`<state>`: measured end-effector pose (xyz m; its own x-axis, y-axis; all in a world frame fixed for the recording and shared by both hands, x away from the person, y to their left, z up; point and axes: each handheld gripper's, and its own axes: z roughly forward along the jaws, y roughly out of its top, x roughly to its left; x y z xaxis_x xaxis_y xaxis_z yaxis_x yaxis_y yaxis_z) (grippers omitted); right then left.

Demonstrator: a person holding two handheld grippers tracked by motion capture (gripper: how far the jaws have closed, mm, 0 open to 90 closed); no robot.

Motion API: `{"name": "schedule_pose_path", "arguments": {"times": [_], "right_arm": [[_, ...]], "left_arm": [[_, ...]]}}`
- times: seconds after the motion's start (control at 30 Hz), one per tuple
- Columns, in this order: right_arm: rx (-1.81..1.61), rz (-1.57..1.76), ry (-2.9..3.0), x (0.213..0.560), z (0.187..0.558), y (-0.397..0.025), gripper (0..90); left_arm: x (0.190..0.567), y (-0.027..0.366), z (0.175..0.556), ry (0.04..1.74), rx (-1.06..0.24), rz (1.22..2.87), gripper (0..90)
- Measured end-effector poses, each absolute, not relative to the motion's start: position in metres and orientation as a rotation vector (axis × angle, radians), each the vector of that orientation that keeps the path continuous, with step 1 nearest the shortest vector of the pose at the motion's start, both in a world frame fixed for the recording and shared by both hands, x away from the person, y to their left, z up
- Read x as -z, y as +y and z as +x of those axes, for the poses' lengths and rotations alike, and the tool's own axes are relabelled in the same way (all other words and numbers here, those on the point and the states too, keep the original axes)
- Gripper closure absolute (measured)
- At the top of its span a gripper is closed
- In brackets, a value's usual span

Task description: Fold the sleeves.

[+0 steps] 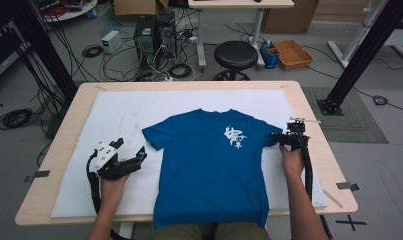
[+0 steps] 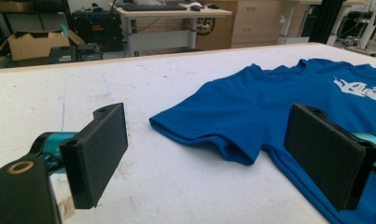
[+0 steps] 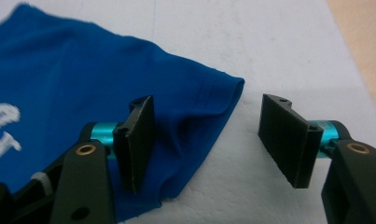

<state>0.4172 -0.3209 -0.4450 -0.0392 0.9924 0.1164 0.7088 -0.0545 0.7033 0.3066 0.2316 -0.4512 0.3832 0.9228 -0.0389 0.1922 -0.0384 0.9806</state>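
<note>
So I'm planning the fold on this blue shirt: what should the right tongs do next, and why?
Probably ease the right tongs a little further onto the sleeve and close. Their jaws stand open with the sleeve's hem edge lying between them, one jaw over the cloth, the other over the white mat. Nothing is gripped yet. The left tongs are also open, short of the other sleeve.

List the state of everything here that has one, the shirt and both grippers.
Shirt: spread flat, print side up, hem hanging over the near table edge.
Left gripper: open, beside the sleeve, holding nothing.
Right gripper: open, jaws straddling the other sleeve's edge, not closed on it.
</note>
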Motion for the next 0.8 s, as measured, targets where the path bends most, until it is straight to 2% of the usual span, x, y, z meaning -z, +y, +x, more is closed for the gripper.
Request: {"name": "schedule_pose_path", "arguments": {"times": [0.1, 0.13, 0.3, 0.5, 0.8], "right_arm": [[-0.784, 1.731, 1.82, 0.446, 0.414, -0.316, 50.4], [-0.806, 1.715, 1.82, 0.447, 0.411, -0.314, 58.3], [-0.845, 1.641, 1.903, 0.446, 0.411, -0.309, 86.6], [-1.003, 1.614, 1.836, 0.442, 0.403, -0.304, 87.4], [-1.242, 1.165, 2.06, 0.418, 0.385, -0.236, 87.3]], "left_arm": [[0.451, 0.23, 0.306, 1.044, -0.82, 1.516, 13.4], [0.451, 0.23, 0.306, 1.042, -0.827, 1.522, 13.4], [0.451, 0.228, 0.306, 1.039, -0.84, 1.54, 13.4], [0.45, 0.225, 0.308, 1.047, -0.854, 1.567, 13.6], [0.45, 0.22, 0.309, 1.051, -0.88, 1.605, 13.7]]}}
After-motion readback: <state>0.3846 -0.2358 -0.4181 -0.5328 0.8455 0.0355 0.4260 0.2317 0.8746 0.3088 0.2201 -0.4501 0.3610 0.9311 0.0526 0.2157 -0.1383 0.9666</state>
